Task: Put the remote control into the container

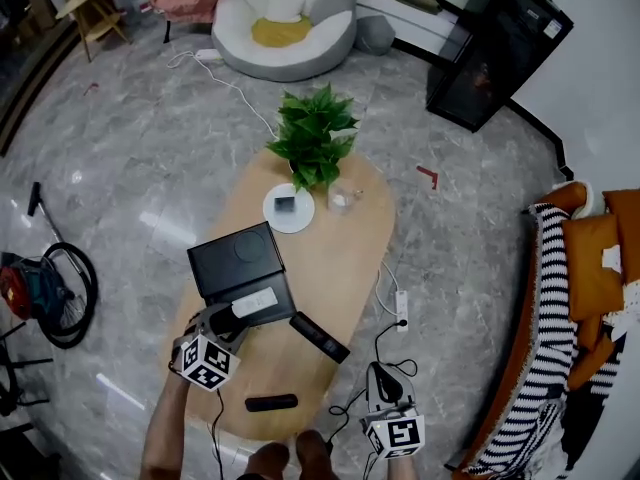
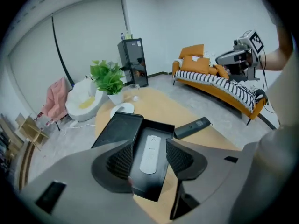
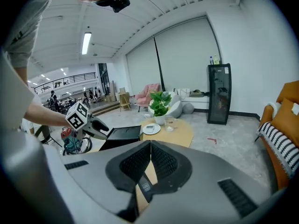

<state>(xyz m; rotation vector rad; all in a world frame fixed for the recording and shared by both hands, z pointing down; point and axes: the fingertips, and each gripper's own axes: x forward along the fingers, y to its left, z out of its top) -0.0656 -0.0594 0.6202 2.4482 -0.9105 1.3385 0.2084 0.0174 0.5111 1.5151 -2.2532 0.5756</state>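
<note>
Over the oval table (image 1: pixel 345 253), I hold the left gripper (image 2: pixel 149 146) above the open black container (image 2: pixel 156 123) with its jaws spread wide and nothing between the pads. The white remote control (image 1: pixel 255 301) lies flat inside the container's tray, face up and clear of both pads. My right gripper (image 3: pixel 150 144) hangs off the table's near end, its jaws pressed together on nothing.

The task looks complete for the white remote. The main risk I see is the left gripper itself. It sits close over the tray, and a dip or sideways swing could catch a wall or the opened lid (image 1: pixel 233 256). The container sits near the table's left edge, so a knock might push it partly off or tip the remote back out.

A long black remote (image 1: pixel 320 337) and a smaller black one (image 1: pixel 271 402) also lie on the wood. The smaller one is close to the near edge, where a careless pass of either hand could sweep it to the floor.

Legible writing is scarce. The cubes (image 1: pixel 205 362) carry black-and-white square markers only. The white remote shows faint grey marks and the long black remote has a pale label, all too small to read. I can make out no brand.
</note>
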